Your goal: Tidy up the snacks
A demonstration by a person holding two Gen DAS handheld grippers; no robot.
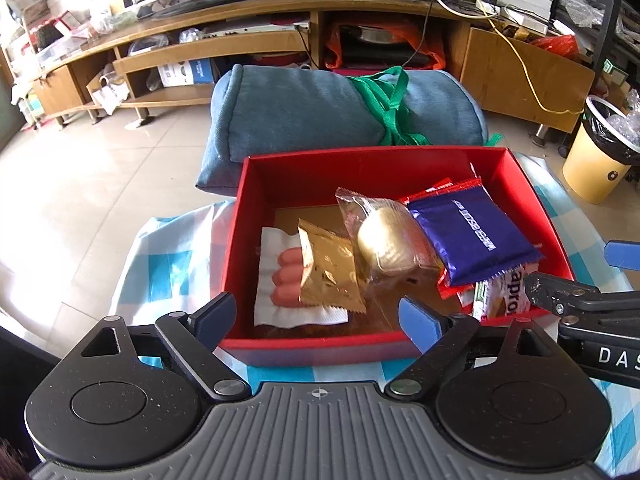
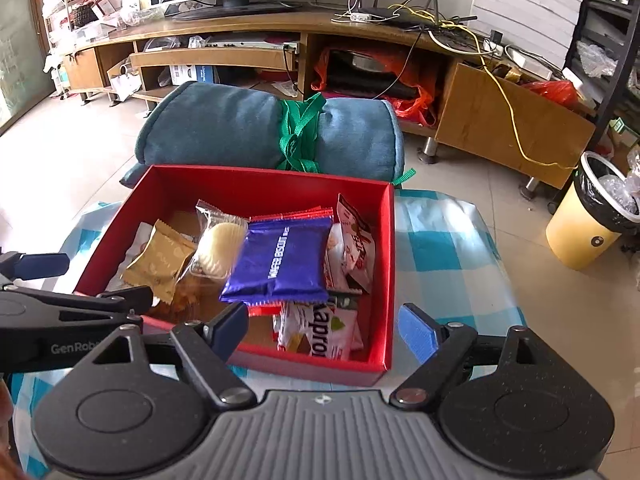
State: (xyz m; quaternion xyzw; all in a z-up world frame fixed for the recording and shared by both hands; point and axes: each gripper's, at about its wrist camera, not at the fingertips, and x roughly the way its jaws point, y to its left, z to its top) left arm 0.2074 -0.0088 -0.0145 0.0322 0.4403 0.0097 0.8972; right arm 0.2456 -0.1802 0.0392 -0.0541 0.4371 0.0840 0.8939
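A red box (image 1: pixel 400 160) (image 2: pixel 390 280) stands on a blue-and-white checked cloth (image 2: pixel 440 240). It holds a purple wafer pack (image 1: pixel 472 236) (image 2: pixel 284 264), a clear-wrapped round cake (image 1: pixel 384 244) (image 2: pixel 216 248), a gold sachet (image 1: pixel 330 272) (image 2: pixel 160 260), a sausage pack (image 1: pixel 286 276), red packets and a Napro pack (image 2: pixel 320 332). My left gripper (image 1: pixel 316 320) is open and empty at the box's near wall. My right gripper (image 2: pixel 324 332) is open and empty over the box's near right corner.
A rolled blue cushion (image 1: pixel 340 108) (image 2: pixel 240 128) tied with green strap lies behind the box. A wooden TV cabinet (image 1: pixel 280 40) runs along the back. A yellow bin (image 1: pixel 600 152) (image 2: pixel 588 224) stands on the tiled floor at right.
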